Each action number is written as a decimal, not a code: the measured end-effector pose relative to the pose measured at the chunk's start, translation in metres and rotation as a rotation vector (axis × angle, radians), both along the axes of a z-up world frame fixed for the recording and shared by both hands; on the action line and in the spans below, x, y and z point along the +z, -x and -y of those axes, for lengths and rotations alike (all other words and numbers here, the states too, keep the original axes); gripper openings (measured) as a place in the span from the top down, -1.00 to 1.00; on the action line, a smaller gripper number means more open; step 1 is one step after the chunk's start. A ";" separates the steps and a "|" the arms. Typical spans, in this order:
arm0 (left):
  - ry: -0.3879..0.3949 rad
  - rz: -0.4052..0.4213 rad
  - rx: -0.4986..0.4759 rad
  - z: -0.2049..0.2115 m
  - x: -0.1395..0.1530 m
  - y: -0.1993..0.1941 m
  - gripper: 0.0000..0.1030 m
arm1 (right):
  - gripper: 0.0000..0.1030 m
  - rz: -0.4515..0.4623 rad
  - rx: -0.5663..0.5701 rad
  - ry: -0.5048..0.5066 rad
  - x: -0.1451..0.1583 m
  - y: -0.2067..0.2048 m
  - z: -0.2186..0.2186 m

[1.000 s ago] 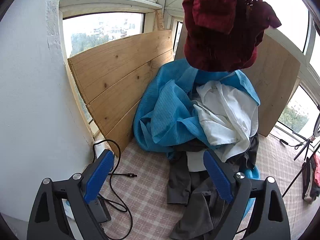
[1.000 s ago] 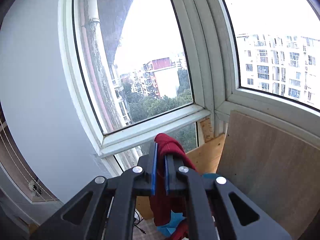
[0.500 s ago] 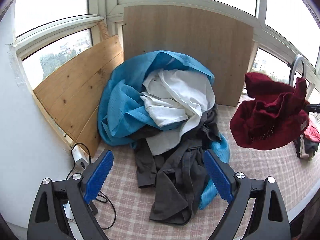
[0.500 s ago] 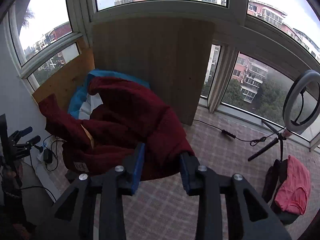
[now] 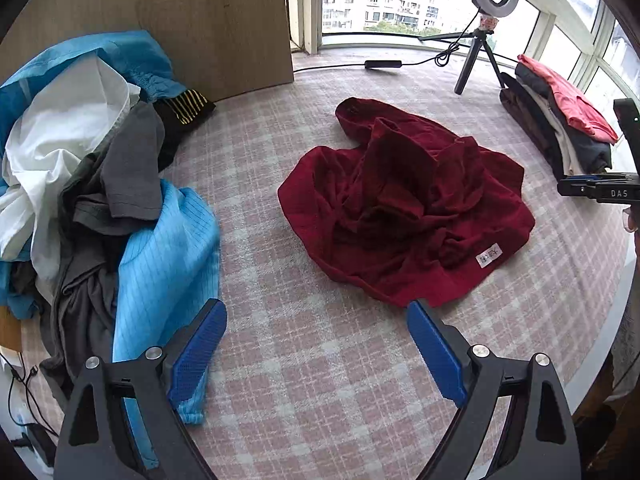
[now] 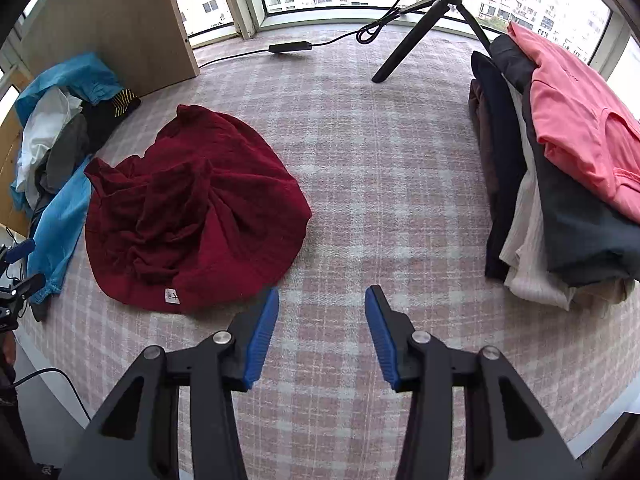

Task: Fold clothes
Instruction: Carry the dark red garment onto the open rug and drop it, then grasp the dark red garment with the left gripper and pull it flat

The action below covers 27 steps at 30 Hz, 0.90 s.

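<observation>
Dropped from the right claw, whose jaws have just been opening and now stand spread with nothing between them, one crumpled, ribbed red garment lies mid-frame on the checked pink worktop. It sits just beyond the spread, empty left claw. One loose heap lies left; one folded stack right.

1 red garment, 2 clothes heaps

Both wrist cameras look steeply down along their tools at the checked surface, sharing the crumpled red garment between them.
</observation>
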State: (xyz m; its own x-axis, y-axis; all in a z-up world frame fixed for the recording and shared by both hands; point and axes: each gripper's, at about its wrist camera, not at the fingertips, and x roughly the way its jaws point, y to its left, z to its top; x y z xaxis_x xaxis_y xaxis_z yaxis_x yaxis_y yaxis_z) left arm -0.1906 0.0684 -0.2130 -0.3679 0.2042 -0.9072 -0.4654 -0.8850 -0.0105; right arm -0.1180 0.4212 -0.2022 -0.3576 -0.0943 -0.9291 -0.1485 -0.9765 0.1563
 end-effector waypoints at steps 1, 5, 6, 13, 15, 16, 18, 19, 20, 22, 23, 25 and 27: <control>0.019 0.017 0.032 -0.005 -0.011 0.008 -0.77 | 0.14 -0.006 0.016 0.013 -0.005 0.008 -0.001; -0.089 0.096 0.213 0.008 -0.036 0.033 -0.77 | 0.08 -0.019 0.091 0.015 -0.023 0.041 0.002; -0.124 0.109 0.255 0.013 -0.040 0.038 -0.76 | 0.05 -0.019 0.108 0.022 -0.028 0.050 0.004; -0.179 0.159 0.325 0.019 -0.050 0.051 0.92 | 0.91 -0.047 0.160 0.187 -0.045 0.078 0.012; -0.224 0.172 0.303 0.023 -0.040 0.048 0.96 | 0.90 -0.092 0.136 0.275 -0.027 0.066 0.008; -0.223 0.162 0.292 0.025 -0.029 0.044 0.96 | 0.90 -0.120 0.121 0.295 -0.015 0.058 0.005; -0.241 0.136 0.265 0.034 0.000 0.032 0.96 | 0.91 -0.203 0.084 0.348 0.022 0.032 -0.001; -0.265 0.121 0.248 0.041 0.019 0.025 0.96 | 0.91 -0.254 0.068 0.384 0.043 0.017 -0.005; -0.289 0.105 0.231 0.048 0.038 0.017 0.96 | 0.91 -0.298 0.046 0.404 0.065 -0.001 -0.008; -0.289 0.054 0.192 0.062 0.080 -0.004 0.96 | 0.91 -0.376 0.002 0.454 0.105 -0.038 -0.017; -0.305 0.049 0.169 0.068 0.098 -0.010 0.96 | 0.91 -0.415 -0.017 0.491 0.125 -0.057 -0.021; -0.360 0.068 0.124 0.080 0.128 -0.018 0.96 | 0.91 -0.479 -0.053 0.543 0.156 -0.082 -0.024; -0.377 0.102 0.099 0.080 0.132 -0.007 0.91 | 0.91 -0.525 -0.096 0.548 0.170 -0.088 -0.026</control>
State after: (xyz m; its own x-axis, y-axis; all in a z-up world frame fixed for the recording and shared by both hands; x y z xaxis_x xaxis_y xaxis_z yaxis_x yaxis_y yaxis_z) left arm -0.1832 -0.0114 -0.0811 -0.3146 0.4974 -0.8085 -0.3576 -0.8510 -0.3845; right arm -0.0302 0.4475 -0.0319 -0.7694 -0.4390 -0.4640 -0.0015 -0.7252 0.6885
